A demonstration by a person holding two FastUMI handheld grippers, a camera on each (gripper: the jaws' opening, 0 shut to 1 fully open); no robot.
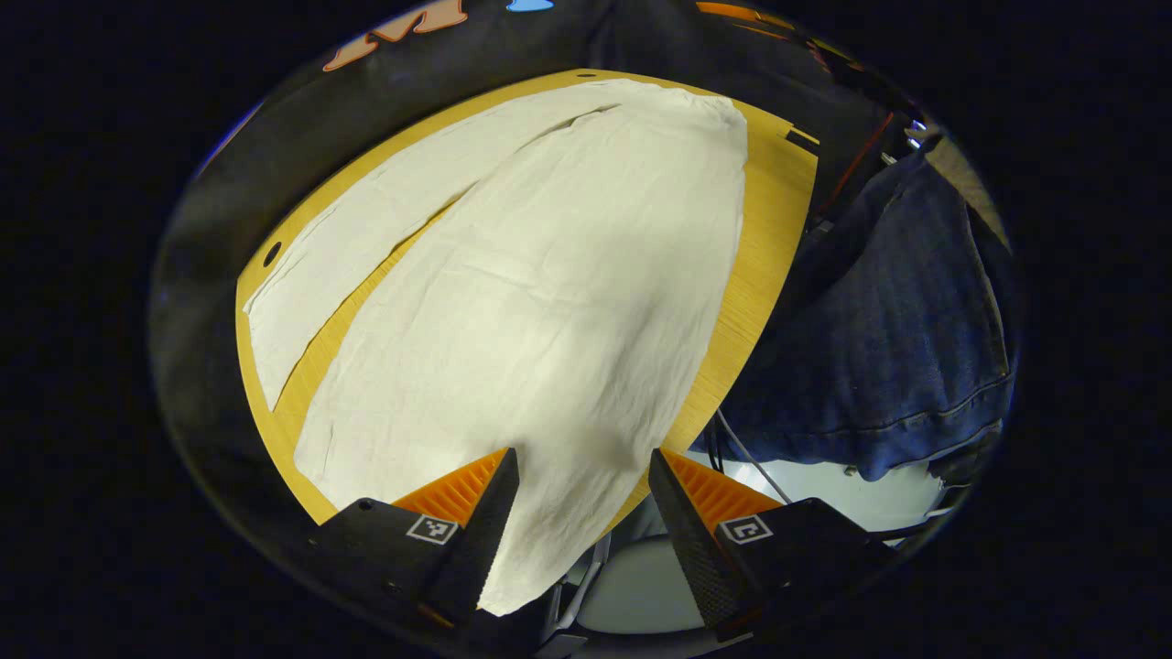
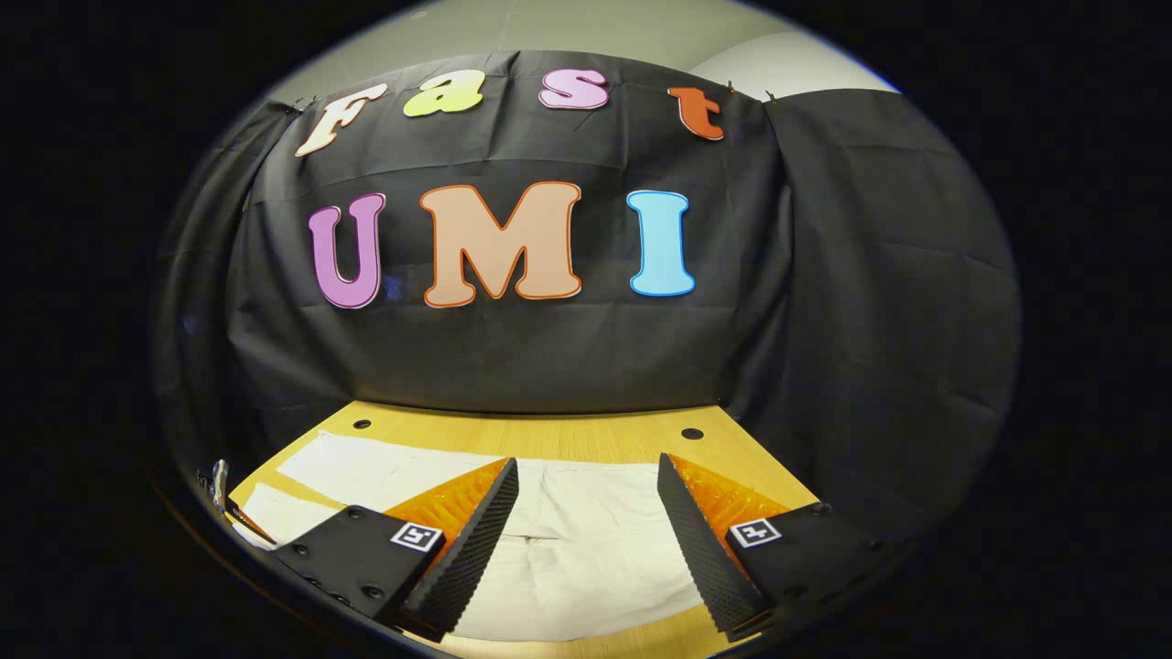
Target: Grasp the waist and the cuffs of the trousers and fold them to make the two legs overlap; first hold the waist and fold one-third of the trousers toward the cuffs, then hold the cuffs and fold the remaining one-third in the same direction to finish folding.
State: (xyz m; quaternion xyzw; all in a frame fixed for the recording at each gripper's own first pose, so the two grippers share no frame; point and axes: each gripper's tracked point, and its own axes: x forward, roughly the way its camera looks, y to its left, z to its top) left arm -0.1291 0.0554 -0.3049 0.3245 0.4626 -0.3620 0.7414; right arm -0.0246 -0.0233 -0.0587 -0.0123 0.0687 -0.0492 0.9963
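Lying flat on the desk (image 1: 774,229): thin, limp, light trousers (image 1: 513,302), likely sagging when lifted. Both tongs (image 1: 583,499) (image 2: 586,517) gaping wide, holding nothing; gripping best at waist and cuff edges.

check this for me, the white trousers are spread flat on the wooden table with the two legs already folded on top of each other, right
Not quite. The white trousers do lie spread on the wooden table, but the two legs are not overlapped: the left gripper view shows them side by side with a strip of table between them. Both grippers are open.
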